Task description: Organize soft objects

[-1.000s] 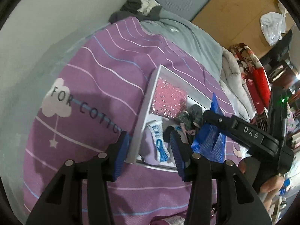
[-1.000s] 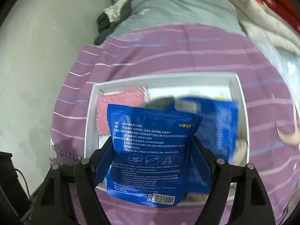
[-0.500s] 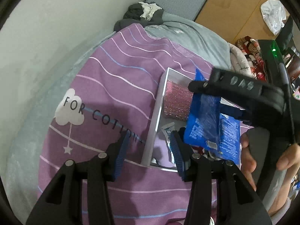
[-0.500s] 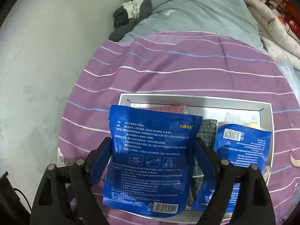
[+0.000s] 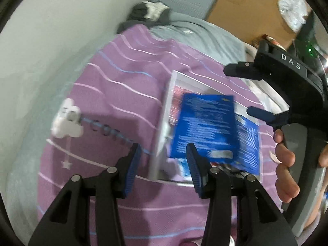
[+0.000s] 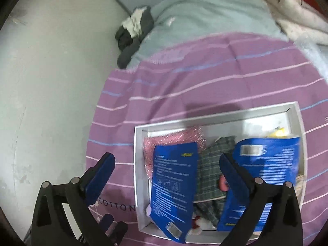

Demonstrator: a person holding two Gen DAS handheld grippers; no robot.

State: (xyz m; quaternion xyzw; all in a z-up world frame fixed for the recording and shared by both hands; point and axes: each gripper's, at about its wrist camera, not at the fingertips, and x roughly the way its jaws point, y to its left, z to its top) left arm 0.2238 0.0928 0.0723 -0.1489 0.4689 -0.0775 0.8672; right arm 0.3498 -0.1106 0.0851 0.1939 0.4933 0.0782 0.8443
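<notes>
Blue packet [image 6: 174,186] lies in white tray [image 6: 141,164] between right gripper's [image 6: 167,170] wide-spread fingers; left gripper [image 5: 163,164] fingers gape, empty.

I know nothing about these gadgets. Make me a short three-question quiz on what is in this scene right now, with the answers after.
1. True or false: the right gripper is clamped on a blue packet.
2. How many blue packets lie in the white tray? A) one B) two C) four
3. Fill in: the left blue packet partly covers a pink, fuzzy ____.

Key
1. False. Its jaws stand wide apart with nothing between them; the left gripper is open and empty too.
2. B. The second packet lies at the tray's right side, with checked cloth between the two.
3. Pad, or cloth; the picture does not show exactly what it is.
</notes>
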